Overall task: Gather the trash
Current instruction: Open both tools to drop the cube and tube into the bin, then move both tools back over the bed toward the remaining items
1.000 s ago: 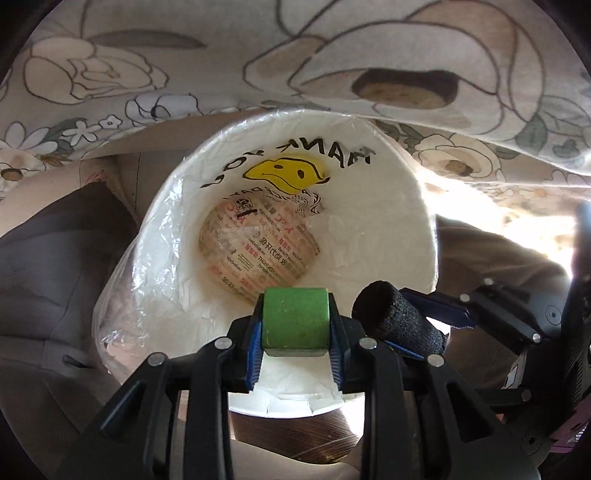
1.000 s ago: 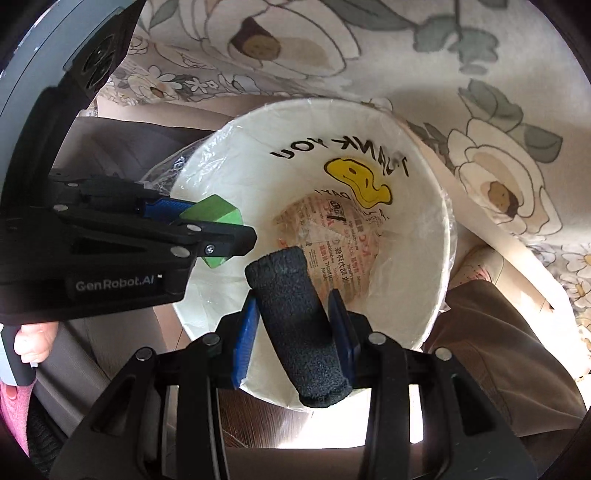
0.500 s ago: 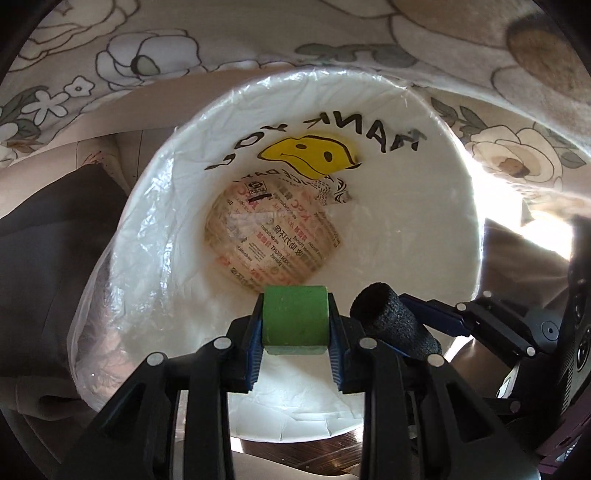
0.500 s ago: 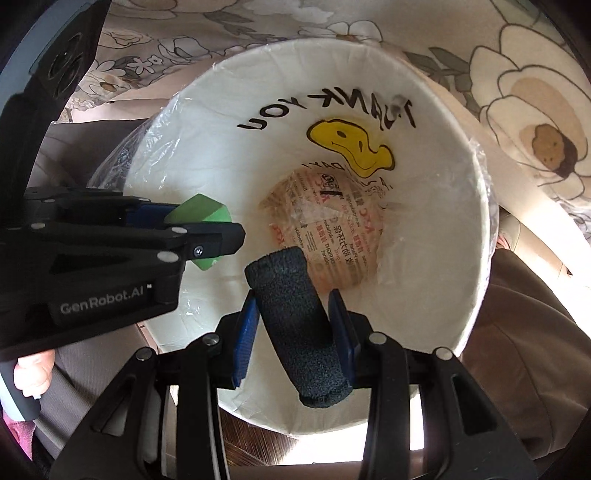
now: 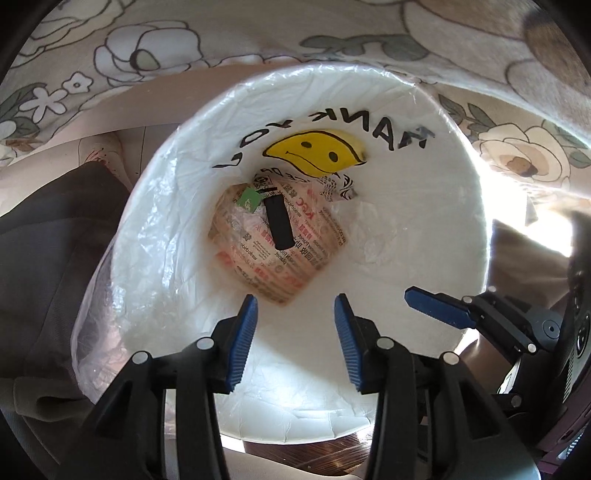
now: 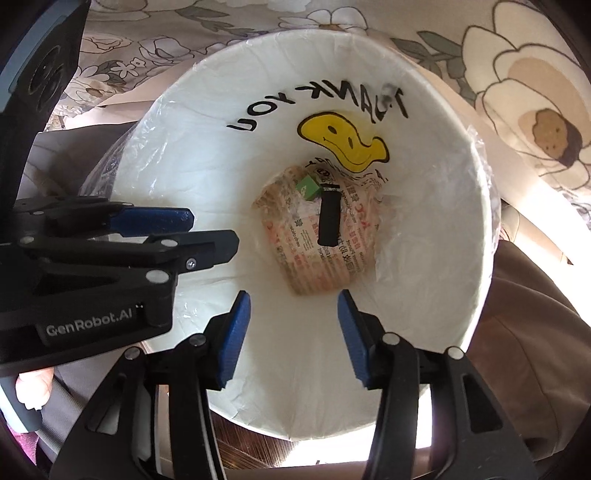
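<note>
A white bin [image 5: 388, 258] [image 6: 192, 158] lined with a smiley-face "thank you" bag fills both wrist views. At its bottom, on printed paper [image 5: 295, 254] [image 6: 314, 258], lie a small green block [image 5: 248, 199] [image 6: 308, 187] and a black foam cylinder [image 5: 279, 223] [image 6: 328, 219]. My left gripper [image 5: 295, 338] hangs over the bin's near rim, its jaws opening with nothing between them. My right gripper [image 6: 293, 332] hovers beside it, jaws also opening and bare. Each gripper shows in the other's view: the right one's blue finger [image 5: 436, 306], the left one's fingers [image 6: 155, 221].
A floral cloth [image 5: 258, 33] [image 6: 535, 110] drapes behind and around the bin. Dark brown fabric [image 5: 48, 240] [image 6: 524, 332] lies to the sides. A hand [image 6: 33, 387] holds the left gripper's handle. Wood floor [image 6: 280, 458] shows under the bin's near edge.
Both grippers let go: the green block left the left jaws and the black cylinder left the right jaws, and both now lie at the bin's bottom. Both grippers sank closer to the bin.
</note>
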### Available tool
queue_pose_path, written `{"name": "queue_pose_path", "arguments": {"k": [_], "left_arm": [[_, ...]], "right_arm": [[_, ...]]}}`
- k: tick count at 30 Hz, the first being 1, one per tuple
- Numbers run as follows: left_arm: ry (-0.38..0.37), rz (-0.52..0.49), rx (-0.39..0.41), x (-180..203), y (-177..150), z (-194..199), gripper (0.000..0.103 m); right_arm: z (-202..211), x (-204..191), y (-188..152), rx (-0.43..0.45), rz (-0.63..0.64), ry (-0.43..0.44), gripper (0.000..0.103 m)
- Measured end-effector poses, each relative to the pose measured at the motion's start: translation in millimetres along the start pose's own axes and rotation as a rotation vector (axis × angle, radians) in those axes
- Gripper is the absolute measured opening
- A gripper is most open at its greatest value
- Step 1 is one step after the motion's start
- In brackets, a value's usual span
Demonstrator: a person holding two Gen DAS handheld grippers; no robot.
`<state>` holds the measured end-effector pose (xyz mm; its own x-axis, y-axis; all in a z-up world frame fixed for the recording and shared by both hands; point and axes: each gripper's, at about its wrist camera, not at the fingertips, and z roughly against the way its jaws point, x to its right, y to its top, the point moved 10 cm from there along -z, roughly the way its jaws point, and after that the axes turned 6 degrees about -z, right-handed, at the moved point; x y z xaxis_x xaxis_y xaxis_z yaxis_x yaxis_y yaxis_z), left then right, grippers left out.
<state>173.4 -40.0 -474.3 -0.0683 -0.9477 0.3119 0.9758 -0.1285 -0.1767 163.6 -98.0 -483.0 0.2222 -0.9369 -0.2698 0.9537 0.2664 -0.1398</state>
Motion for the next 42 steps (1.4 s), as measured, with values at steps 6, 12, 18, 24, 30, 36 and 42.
{"name": "queue_pose_path", "arguments": {"k": [6, 12, 18, 24, 30, 36, 42], "left_arm": [[0.004, -0.006, 0.003, 0.4, -2.4, 3.6, 0.046], [0.009, -0.017, 0.033, 5.4, -10.1, 20.0, 0.046], [0.115, -0.096, 0.1, 11.2, -18.5, 51.6, 0.053], [0.137, -0.135, 0.19, 18.3, -27.1, 97.2, 0.054], [0.169, -0.197, 0.328, 34.4, -31.8, 160.9, 0.059], [0.162, -0.231, 0.489, 53.1, -23.4, 237.2, 0.072], [0.168, -0.223, 0.646, 68.1, -8.4, 314.8, 0.086]], "right_arm": [[6.4, 2.4, -0.7, 0.009, 0.007, -0.001, 0.05], [22.4, -5.2, -3.9, 0.035, 0.038, -0.004, 0.05], [51.9, -17.4, -10.2, 0.084, 0.092, -0.007, 0.05], [98.9, -28.6, -20.7, 0.153, 0.139, -0.01, 0.05], [155.2, -35.5, -32.7, 0.237, 0.189, -0.038, 0.05], [231.2, -34.5, -34.9, 0.382, 0.199, -0.092, 0.059], [318.8, -42.8, -21.6, 0.561, 0.163, -0.086, 0.066]]}}
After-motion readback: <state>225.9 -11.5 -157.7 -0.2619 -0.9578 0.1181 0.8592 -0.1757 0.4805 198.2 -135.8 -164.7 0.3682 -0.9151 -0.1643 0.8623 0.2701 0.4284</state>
